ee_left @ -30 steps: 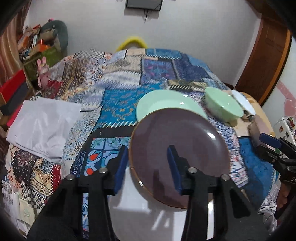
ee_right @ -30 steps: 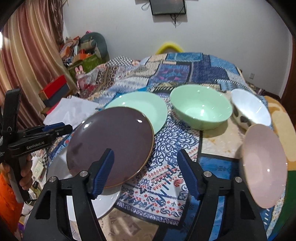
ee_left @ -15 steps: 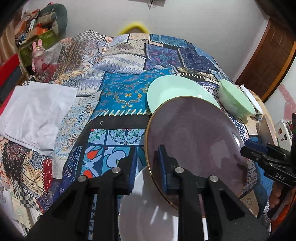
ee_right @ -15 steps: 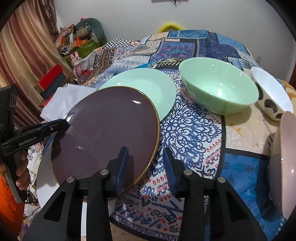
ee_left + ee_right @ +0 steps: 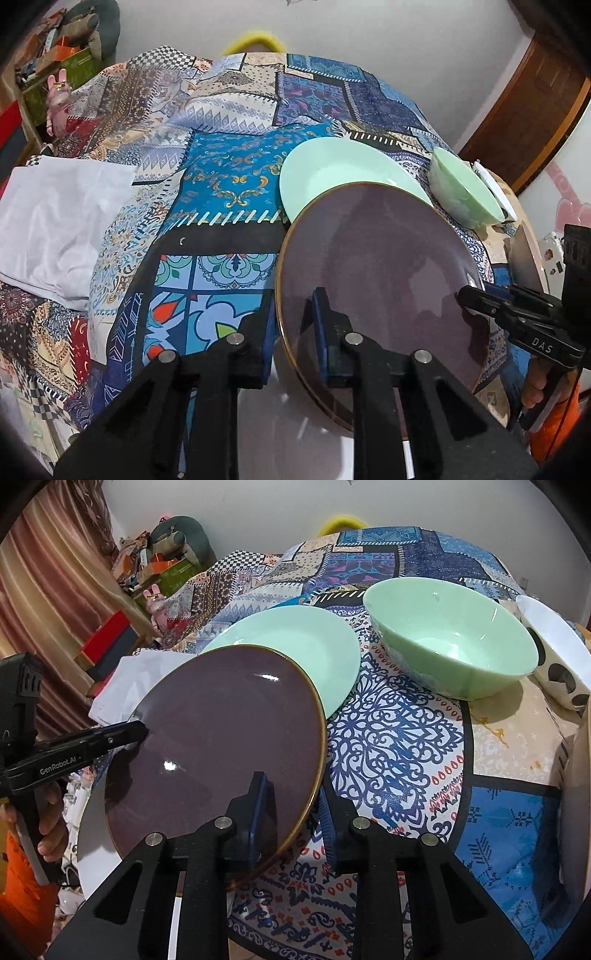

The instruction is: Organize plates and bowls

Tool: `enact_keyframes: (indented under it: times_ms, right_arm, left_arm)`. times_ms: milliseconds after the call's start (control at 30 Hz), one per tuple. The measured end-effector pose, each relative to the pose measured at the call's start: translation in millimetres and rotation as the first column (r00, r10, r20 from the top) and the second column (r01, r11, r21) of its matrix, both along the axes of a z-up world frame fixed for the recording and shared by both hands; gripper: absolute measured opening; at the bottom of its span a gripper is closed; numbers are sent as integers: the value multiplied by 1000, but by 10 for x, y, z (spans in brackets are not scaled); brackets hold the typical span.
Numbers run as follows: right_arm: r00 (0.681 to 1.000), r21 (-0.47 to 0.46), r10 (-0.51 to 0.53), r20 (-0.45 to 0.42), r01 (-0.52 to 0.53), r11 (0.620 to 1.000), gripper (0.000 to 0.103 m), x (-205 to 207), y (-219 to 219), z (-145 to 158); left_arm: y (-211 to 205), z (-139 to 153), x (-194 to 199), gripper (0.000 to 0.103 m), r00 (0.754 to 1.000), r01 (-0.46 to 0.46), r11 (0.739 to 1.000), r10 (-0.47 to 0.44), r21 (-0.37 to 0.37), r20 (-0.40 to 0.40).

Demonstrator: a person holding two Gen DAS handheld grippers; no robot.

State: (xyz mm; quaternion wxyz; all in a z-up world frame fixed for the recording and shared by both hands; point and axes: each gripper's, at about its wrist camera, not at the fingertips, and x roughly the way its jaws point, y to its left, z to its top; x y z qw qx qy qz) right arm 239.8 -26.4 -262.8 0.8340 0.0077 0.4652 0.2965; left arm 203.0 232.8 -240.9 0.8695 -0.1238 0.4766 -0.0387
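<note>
A dark purple plate (image 5: 384, 266) with a gold rim is held tilted above a white plate (image 5: 295, 424). My left gripper (image 5: 293, 332) is shut on its left rim. My right gripper (image 5: 295, 812) is shut on its right rim; it also shows in the left wrist view (image 5: 476, 299). The purple plate (image 5: 221, 738) overlaps a mint green plate (image 5: 306, 642) lying on the patterned bedspread. The left gripper (image 5: 133, 733) shows at the plate's far edge in the right wrist view. A mint green bowl (image 5: 454, 642) stands to the right.
A white bowl with black spots (image 5: 554, 653) stands beside the green bowl. A pinkish bowl's edge (image 5: 576, 794) is at the far right. A white cloth (image 5: 55, 218) lies on the bed's left side. Boxes and a pink toy rabbit (image 5: 57, 99) are at the left.
Both grippers have closed on opposite rims of the purple plate, and both cameras have moved closer to it. The plate now sits more steeply tilted over the white plate.
</note>
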Motion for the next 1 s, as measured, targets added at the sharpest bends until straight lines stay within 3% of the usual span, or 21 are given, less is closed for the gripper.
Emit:
enact_keyframes:
  times_ms: [500,1000]
  right_arm:
    - [999,32,-52,-14,53,998,21,-19,-246,39]
    - [995,44,-104,10,103,994,20,-165,-548,190]
  left_arm:
    - [-162,43,-60,19,999,13,1000,-13,-23,-31]
    - [-492,245,-197,19,999,42,998,-42,-36,3]
